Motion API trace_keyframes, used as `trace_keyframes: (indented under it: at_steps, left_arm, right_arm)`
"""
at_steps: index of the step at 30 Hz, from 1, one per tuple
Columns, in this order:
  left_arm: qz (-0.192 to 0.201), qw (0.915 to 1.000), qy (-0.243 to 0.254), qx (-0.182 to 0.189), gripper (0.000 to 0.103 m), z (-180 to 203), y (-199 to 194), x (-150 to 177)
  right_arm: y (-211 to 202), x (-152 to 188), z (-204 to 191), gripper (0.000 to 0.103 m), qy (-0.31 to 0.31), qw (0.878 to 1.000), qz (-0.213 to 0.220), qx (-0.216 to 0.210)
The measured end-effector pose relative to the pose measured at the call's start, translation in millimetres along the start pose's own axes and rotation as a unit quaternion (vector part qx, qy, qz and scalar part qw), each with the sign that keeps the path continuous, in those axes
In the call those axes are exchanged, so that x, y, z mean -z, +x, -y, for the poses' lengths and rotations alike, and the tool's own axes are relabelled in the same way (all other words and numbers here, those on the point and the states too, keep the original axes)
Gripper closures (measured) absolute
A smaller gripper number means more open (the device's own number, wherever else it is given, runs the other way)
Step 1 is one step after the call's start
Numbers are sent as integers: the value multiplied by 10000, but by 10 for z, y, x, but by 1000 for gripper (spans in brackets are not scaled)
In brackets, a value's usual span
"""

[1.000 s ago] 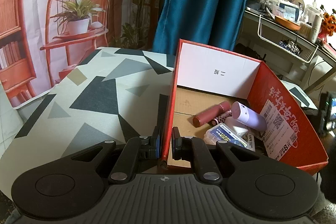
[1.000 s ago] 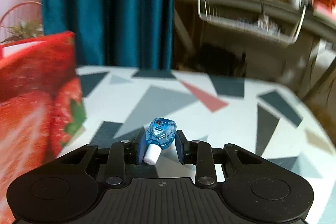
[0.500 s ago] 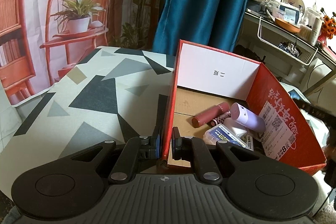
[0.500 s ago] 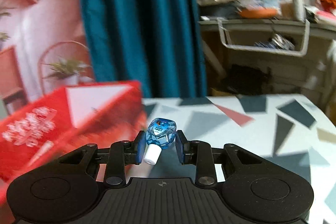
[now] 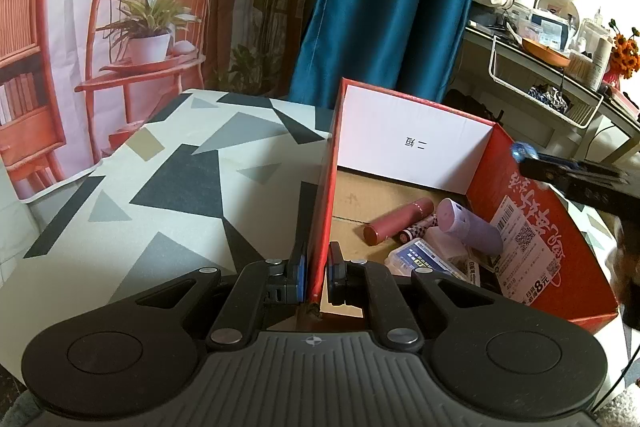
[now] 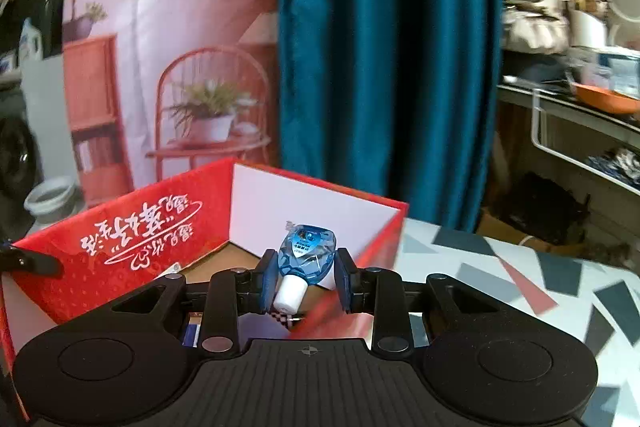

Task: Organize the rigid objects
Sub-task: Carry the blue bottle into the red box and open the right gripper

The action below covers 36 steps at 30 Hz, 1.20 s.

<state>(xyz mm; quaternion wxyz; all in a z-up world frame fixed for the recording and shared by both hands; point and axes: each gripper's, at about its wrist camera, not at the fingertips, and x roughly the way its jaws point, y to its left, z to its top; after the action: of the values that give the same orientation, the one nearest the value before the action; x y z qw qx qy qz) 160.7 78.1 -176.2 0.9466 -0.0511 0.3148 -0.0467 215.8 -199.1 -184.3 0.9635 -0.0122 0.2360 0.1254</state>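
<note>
My left gripper [image 5: 316, 277] is nearest in the left wrist view: black plastic tongs w/ blue pads, pinched tight on the thin left wall of the red cardboard box [image 5: 320, 195]. Same grip and same spot as a sec ago.

My right gripper [image 6: 306, 281] clamps a small blue faceted bottle [image 6: 306, 253], translucent plastic, white cap pointing back toward the cam. Tongs narrow, pads on both sides of the bottle. A sec ago this view showed the tabletop w/ the box's strawberry-print outer side at far left; now it looks down over the box rim into the open box, so the bottle has come up and over the right wall. In the left view the right gripper tip and a blue glint now show above the box's right wall [image 5: 524, 151]; it was not there before.

Inside the box, on bare brown cardboard floor: a rose-pink metallic cylinder [image 5: 398, 221], a lilac rounded cylinder [image 5: 470, 229] lying across, a small battery between them, and a clear flat case w/ blue label [image 5: 424, 259]. All unmoved.

Box is glossy red w/ white script on its inner side walls and a white end panel. It sits on a cloth [image 5: 180, 187] w/ grey, black and tan triangles. Beyond: a teal satin curtain [image 5: 384, 7], folds hanging straight.
</note>
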Motion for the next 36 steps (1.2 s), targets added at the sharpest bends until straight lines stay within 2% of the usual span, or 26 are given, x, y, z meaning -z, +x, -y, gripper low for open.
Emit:
trace_keyframes:
  at_steps: [7,13,19,24,27,32,34,36]
  left_arm:
    - [9,10000,-21,34,92,-9,2,-1]
    - [1,10000,-31,59,92,-30,9,0]
    - [-4,10000,-46,50,92,-27,15,-2]
    - [-5,10000,-57,55,92,-29,18,-2]
    - [-11,9999,-87,64,92,-38,25,0]
    - [-29,9999,-101,83,92,-46,30,-8]
    - [-36,9999,-87,80,92,-45,31,-10]
    - [-48,9999,-94,76,92,-47,36,-14]
  right_arm:
    - [375,-115,-179,75,-528,9963,-675,-94]
    - [547,-90,-384,75,-754,9924,-966,-72]
    - [628,-98,-407,74,-1071,9866,-1227,74]
    - [641,-90,-422,58,-1222,9843,-1272,114]
    - [660,-77,-472,55,-1384,9811,-1346,162]
    - [564,-95,-494,26,-1358,9837,-1170,171]
    - [519,-111,-473,22,-1248,9856,-1121,228]
    - [478,-138,-444,13,-1104,9875,-1090,271]
